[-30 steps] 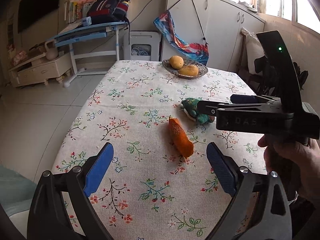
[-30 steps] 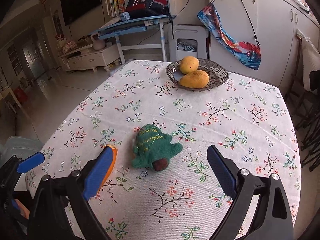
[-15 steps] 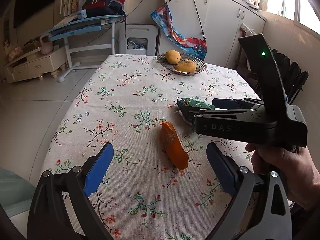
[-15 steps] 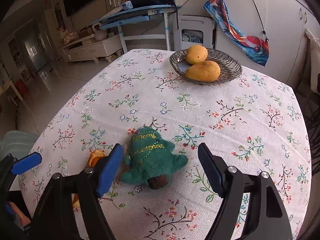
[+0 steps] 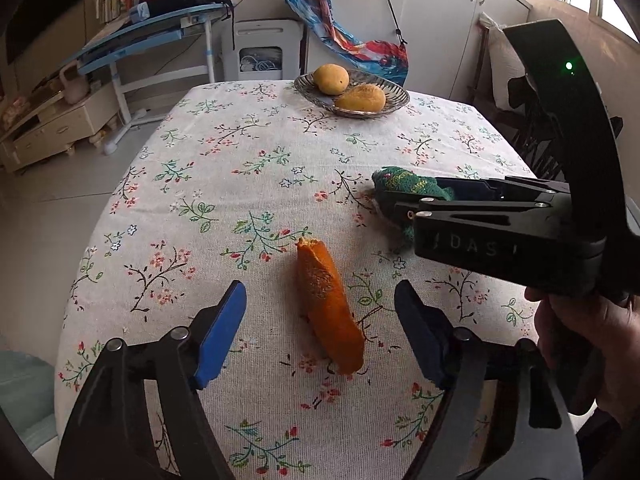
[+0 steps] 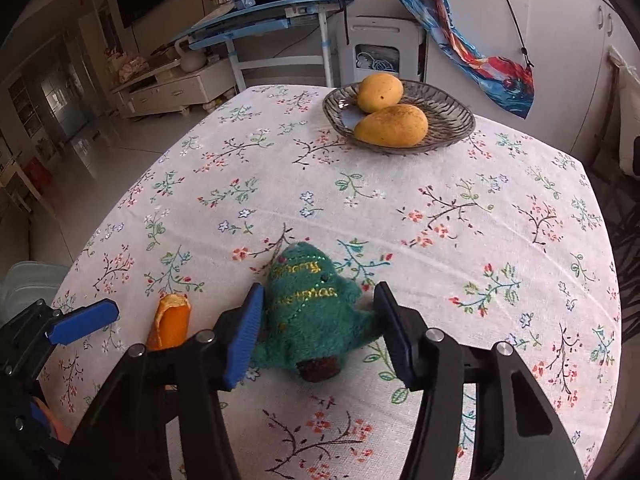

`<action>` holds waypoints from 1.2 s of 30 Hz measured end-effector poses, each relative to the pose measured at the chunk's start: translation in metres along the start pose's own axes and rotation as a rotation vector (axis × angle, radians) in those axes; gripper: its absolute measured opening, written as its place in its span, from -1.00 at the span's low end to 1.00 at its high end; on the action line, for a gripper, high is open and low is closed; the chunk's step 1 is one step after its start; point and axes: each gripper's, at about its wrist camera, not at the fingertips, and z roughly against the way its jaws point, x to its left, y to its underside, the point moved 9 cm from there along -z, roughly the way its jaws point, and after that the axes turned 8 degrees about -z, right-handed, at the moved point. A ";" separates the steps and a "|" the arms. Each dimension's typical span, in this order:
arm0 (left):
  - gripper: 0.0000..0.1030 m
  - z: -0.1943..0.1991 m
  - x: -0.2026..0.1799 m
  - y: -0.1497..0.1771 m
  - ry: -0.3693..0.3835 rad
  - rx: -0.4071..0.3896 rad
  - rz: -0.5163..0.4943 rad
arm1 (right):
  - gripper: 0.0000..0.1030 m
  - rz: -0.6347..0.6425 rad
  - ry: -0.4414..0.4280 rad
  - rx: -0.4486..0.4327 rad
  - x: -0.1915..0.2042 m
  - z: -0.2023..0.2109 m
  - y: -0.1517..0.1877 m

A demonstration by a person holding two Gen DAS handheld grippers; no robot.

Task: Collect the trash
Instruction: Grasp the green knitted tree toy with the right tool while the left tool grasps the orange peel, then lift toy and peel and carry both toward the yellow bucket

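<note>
An orange peel (image 5: 329, 307) lies on the floral tablecloth, between the open fingers of my left gripper (image 5: 320, 328), which do not touch it. The peel also shows in the right wrist view (image 6: 170, 322). A green felt Christmas tree toy (image 6: 314, 316) lies flat between the blue pads of my right gripper (image 6: 318, 336); the jaws straddle it closely, and the left pad (image 6: 244, 340) meets its edge. In the left wrist view the toy (image 5: 404, 192) is partly hidden behind the right gripper's body.
A glass dish (image 6: 452, 120) holding two mangoes (image 6: 390, 125) stands at the far end of the table (image 6: 500, 184). A blue tilted desk (image 6: 264, 16), a white appliance and white cupboards lie beyond. A pale bin (image 6: 24, 284) sits off the table's left edge.
Both grippers have moved forward and down: the left now straddles the peel, the right now straddles the tree toy. Both pairs of jaws have narrowed.
</note>
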 end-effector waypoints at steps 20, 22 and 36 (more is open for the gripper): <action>-0.66 0.015 0.005 -0.005 0.016 -0.055 -0.025 | -0.43 -0.056 -0.084 -0.026 0.001 0.018 0.002; -0.66 0.021 0.006 -0.004 0.017 -0.067 -0.023 | -0.43 -0.073 -0.105 -0.039 0.003 0.027 0.002; -0.66 0.082 0.011 0.006 0.002 -0.145 -0.012 | -0.43 -0.105 -0.159 -0.150 0.024 0.097 0.023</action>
